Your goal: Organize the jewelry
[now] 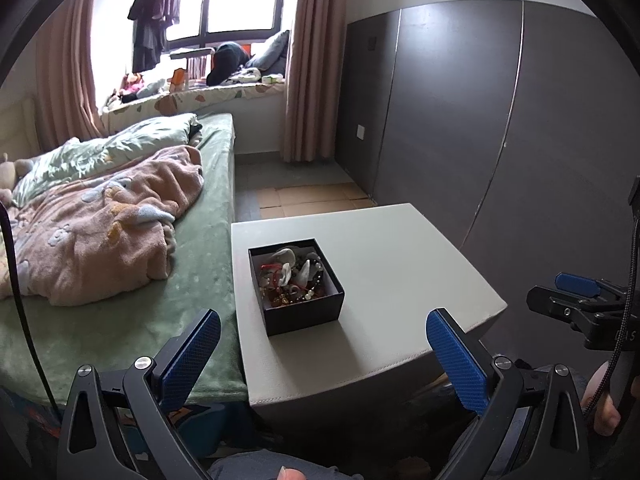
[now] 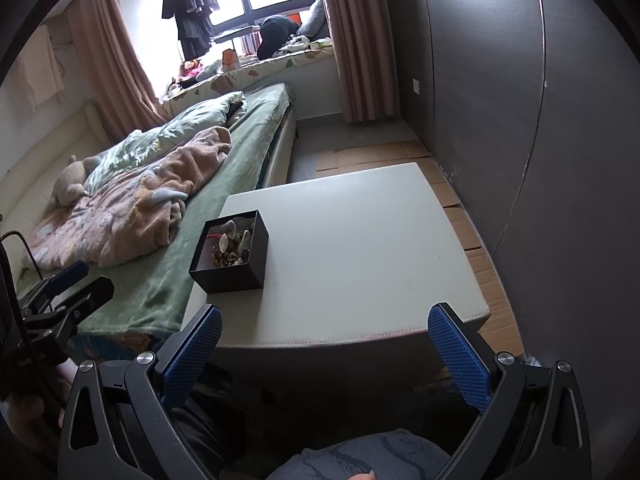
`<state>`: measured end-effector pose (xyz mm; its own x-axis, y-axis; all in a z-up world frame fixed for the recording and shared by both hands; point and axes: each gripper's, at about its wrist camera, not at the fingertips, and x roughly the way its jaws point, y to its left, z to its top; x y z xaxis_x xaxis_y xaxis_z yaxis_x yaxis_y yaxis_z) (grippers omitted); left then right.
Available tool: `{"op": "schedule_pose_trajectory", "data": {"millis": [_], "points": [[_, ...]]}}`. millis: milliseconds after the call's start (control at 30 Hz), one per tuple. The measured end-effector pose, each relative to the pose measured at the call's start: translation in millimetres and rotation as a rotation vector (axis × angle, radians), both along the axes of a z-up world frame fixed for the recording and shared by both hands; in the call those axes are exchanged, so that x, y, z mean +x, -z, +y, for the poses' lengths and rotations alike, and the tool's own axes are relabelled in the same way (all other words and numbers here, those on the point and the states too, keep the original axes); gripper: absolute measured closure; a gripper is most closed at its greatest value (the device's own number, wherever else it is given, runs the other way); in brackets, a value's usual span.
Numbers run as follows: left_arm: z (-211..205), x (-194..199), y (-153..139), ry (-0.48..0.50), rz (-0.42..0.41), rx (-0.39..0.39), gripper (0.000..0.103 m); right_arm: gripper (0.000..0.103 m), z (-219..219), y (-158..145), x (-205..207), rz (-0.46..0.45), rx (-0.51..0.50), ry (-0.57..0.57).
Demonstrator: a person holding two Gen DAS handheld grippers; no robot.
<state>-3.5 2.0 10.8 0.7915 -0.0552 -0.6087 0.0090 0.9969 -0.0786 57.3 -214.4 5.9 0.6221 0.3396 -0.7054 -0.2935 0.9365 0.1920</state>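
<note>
A bedroom: a bed with a green sheet (image 1: 200, 264) and a rumpled pink fleece blanket (image 1: 100, 232), curtained window behind, grey wardrobe doors to one side. Beside the bed stands a pale square table (image 1: 400, 272). Near its bed-side edge sits a small open black cardboard box (image 1: 296, 286) heaped with tangled jewelry (image 1: 292, 274): red cord, beads, pale shell-like pieces. The left gripper (image 1: 324, 354) and right gripper (image 2: 324, 354) hover short of the table, blue-padded jaws spread wide, empty. The pieces are probably light, slippery and snag-prone; pinch one strand at the top. Individual items are too small to identify, and the box floor is hidden.
</note>
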Motion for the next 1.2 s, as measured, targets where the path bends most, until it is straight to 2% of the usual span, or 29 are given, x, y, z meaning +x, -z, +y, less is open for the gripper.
{"op": "schedule_pose_trajectory", "data": {"millis": [133,333,467,733,933,1200], "points": [[5.7,-6.4,-2.6,-0.025,-0.031,-0.018,0.000,0.000,-2.7,3.2,-3.1,0.003,0.024,-0.003],[4.7,-15.3,-2.9,-0.077,-0.077,0.005,0.000,0.000,-4.3,5.8,-5.9,-0.011,0.025,0.017],[3.5,-9.1,0.9,-0.072,-0.046,0.009,0.000,0.000,1.1,4.6,-8.5,-0.027,-0.006,0.021],[7.3,-11.0,2.1,-0.068,-0.045,-0.017,0.000,0.000,5.7,3.0,-12.0,-0.049,-0.057,0.027],[12.7,-11.2,2.6,-0.081,-0.049,-0.051,0.000,0.000,1.1,3.3,-11.8,-0.036,-0.032,0.032],[11.4,-9.9,2.9,-0.075,-0.043,-0.043,0.000,0.000,-2.3,4.3,-10.8,-0.032,-0.022,0.039]]}}
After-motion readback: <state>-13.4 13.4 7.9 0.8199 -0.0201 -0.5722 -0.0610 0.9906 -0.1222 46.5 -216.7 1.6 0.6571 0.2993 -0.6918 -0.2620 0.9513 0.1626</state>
